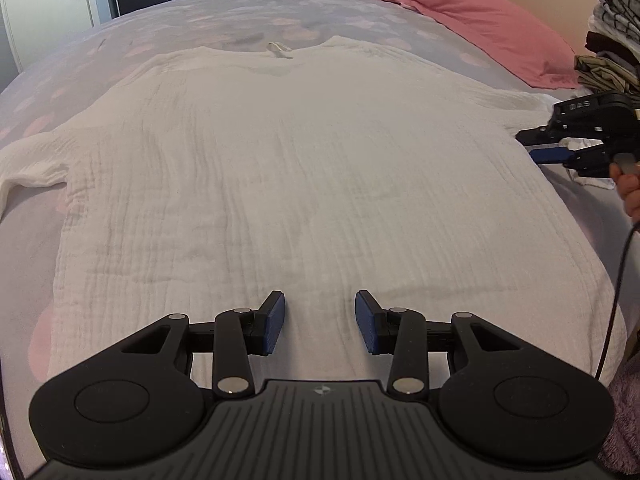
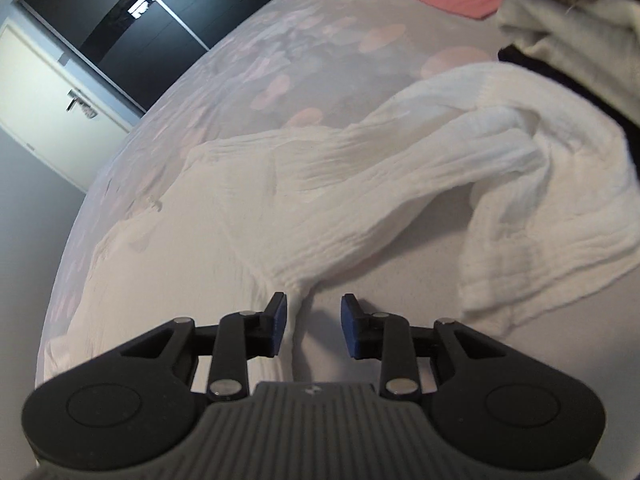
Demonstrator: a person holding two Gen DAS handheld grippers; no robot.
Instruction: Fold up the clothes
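A white crinkled long-sleeved top (image 1: 288, 168) lies flat on the bed, neckline at the far end, hem toward me. My left gripper (image 1: 320, 322) is open and empty just above the hem's middle. My right gripper (image 1: 536, 148) shows at the top's right side near the armpit, jaws apart. In the right wrist view the right gripper (image 2: 313, 322) is open, with the armpit seam of the top (image 2: 296, 280) reaching down between its fingers. The right sleeve (image 2: 520, 184) lies bunched and curled to the right.
The bed has a grey cover with pink spots (image 1: 224, 20). A pink pillow (image 1: 488, 16) lies at the far right. A stack of folded clothes (image 1: 612, 40) stands at the right edge. A door and dark wardrobe (image 2: 80, 80) stand beyond the bed.
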